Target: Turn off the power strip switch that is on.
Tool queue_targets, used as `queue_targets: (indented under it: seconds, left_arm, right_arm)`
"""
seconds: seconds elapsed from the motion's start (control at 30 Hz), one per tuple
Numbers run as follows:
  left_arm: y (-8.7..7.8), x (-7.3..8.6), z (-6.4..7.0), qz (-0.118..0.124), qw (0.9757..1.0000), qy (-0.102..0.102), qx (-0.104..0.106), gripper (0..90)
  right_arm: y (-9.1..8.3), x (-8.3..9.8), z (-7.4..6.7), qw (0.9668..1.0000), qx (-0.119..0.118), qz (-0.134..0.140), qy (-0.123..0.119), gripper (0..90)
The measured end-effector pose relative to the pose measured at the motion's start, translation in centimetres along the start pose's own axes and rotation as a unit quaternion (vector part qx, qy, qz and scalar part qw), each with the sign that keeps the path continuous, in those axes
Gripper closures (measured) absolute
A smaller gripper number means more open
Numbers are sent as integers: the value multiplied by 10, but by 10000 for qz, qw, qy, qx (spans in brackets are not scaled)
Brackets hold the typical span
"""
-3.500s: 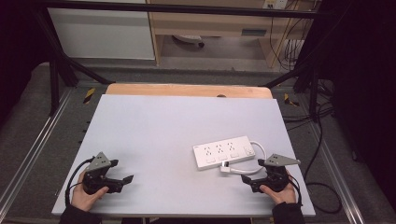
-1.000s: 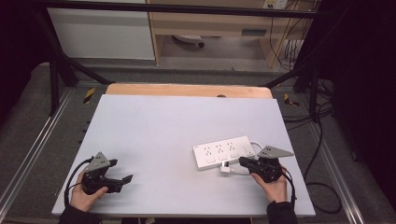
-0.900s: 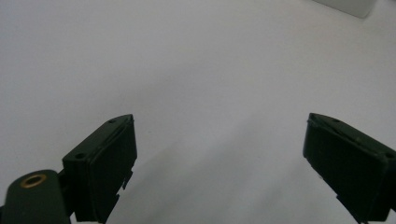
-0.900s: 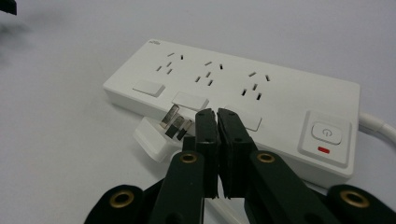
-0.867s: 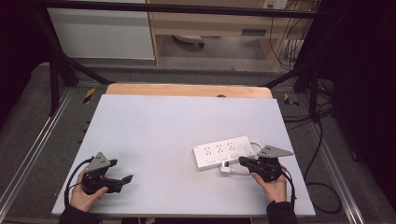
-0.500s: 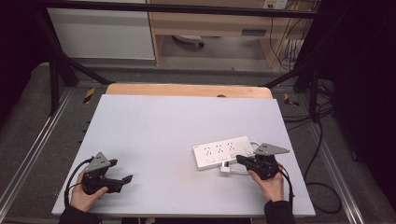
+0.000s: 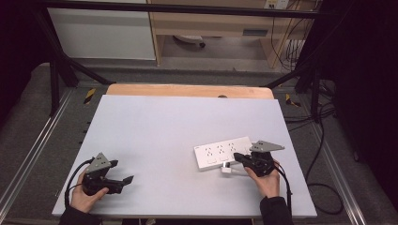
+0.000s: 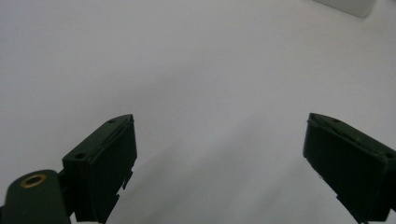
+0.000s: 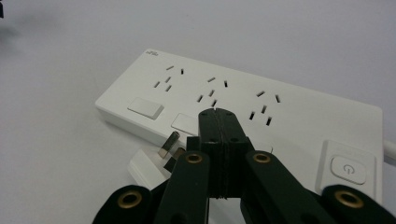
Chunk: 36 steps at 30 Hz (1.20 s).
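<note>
Looking down from the high view, the white power strip (image 7: pixel 224 153) lies flat on the pale grey surface (image 7: pixel 178 122), toward its near right part, with a small white plug (image 7: pixel 226 168) just beside its near edge. The right gripper (image 7: pixel 238 157) sits low at the strip's right end, a hand (image 7: pixel 266 177) behind it, tips reaching over toward the plug. Far over on the near left, well apart from all that, the left gripper (image 7: pixel 126 179) rests in the other hand (image 7: pixel 84 197) above bare surface.

Over to the left gripper view: jaws spread wide, nothing between them, just plain grey surface (image 8: pixel 196 70) ahead and a white corner of the strip (image 8: pixel 348 5) at the top right edge.

Now the right gripper view: the right gripper (image 9: pixel 218 116) has its jaws pressed tight together, pinching nothing. The tips hover right at the strip's (image 9: pixel 299 107) near edge, by its switch buttons, and the plug (image 9: pixel 149 167) lies just left of them, metal prongs pointing up toward the strip.
</note>
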<state>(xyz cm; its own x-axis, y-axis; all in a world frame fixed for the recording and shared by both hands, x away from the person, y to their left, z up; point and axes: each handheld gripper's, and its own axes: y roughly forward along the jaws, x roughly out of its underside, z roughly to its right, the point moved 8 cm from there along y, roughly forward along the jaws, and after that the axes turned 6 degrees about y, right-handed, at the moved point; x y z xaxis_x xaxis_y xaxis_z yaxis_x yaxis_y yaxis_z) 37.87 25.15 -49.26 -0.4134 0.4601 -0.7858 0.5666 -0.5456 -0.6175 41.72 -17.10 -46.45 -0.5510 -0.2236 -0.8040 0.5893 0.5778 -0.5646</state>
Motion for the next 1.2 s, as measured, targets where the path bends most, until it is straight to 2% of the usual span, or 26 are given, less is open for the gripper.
queue_targets:
  seconds: [0.5, 1.2]
  left_arm:
    - [0, 0, 0, 1, 10000, 3, -2, 96]
    - [0, 0, 0, 3, 10000, 1, 5, 96]
  right_arm:
    - [15, 2, 8, 9999, 91, -102, 86, 900]
    - [23, 6, 10, 9997, 115, -193, 128, 900]
